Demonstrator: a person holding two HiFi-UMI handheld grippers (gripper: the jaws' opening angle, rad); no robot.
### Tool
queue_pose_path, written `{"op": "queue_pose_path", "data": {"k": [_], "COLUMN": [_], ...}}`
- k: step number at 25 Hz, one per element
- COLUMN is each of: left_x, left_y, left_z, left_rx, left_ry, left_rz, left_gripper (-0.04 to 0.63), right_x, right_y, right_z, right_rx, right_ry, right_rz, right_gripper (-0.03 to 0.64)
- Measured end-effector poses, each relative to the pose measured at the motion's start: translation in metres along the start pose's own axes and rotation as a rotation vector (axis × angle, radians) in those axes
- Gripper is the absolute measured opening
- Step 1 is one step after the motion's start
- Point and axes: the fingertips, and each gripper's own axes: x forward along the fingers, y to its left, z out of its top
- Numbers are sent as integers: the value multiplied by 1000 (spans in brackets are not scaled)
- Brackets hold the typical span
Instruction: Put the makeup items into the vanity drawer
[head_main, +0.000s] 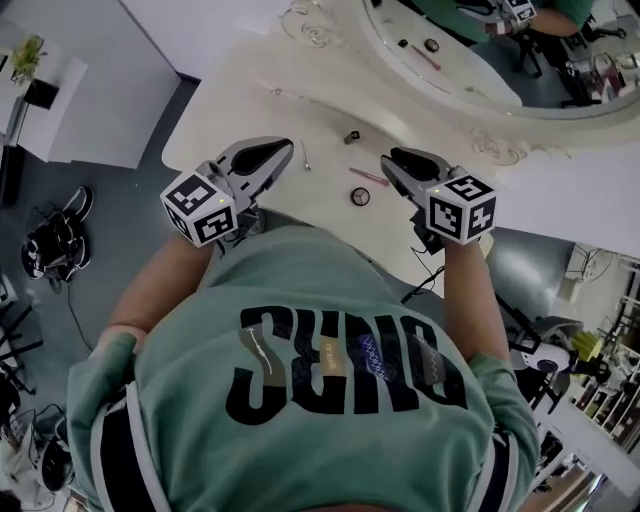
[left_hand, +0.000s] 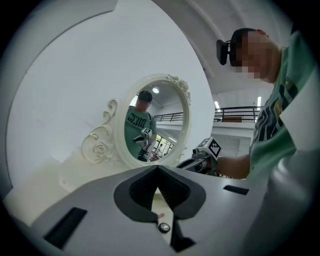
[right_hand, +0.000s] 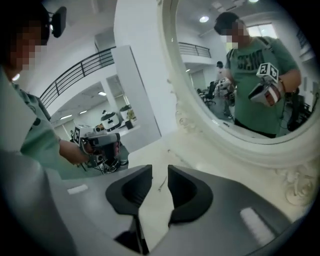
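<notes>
Green shirt (head_main: 320, 300) in front; right gripper (head_main: 392, 162), jaws apart, empty, nearest pink makeup pencil (head_main: 368, 176) just beside tips; left gripper (head_main: 283, 150) jaws together, empty.

Surface: white vanity top (head_main: 250, 100), glossy, with a curved front edge in the head view.
Back edge: oval mirror frame (head_main: 440, 95) with scrollwork stands on the top.
Nearest the front: round compact (head_main: 360, 196), dark rim, lying flat.
Just behind it: pink stick (head_main: 368, 176), lying slantwise, apart from the compact.
Further back: small dark item (head_main: 352, 137), too small to identify.
Left of these: thin pale stick (head_main: 305, 156), lying alone.
</notes>
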Motion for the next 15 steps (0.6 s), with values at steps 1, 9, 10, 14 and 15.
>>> {"op": "queue_pose_path", "data": {"k": [1,9,10,14,15], "left_x": [-12,-88,-94,-113,-116], "left_y": [7,60,65,78,82], "left_z": [-6,-37,-41,-55,-57], "left_rx": [-13,-85,-91,-108,-111], "left_ry": [0,-3,-1,12,13], "left_rz": [28,170,180,214,218], "left_gripper": [3,3,3,3,3], "right_x": [23,173,185,215,219], "right_y": [7,28,27,15,11], "right_z": [-5,-77,-88,-129,-137], "right_rx": [-14,1,5,-6,-14], "right_ry": [53,404,439,564,586], "right_rz": [25,65,53,-28,-48], "right_gripper": [109,112,112,112,112]}}
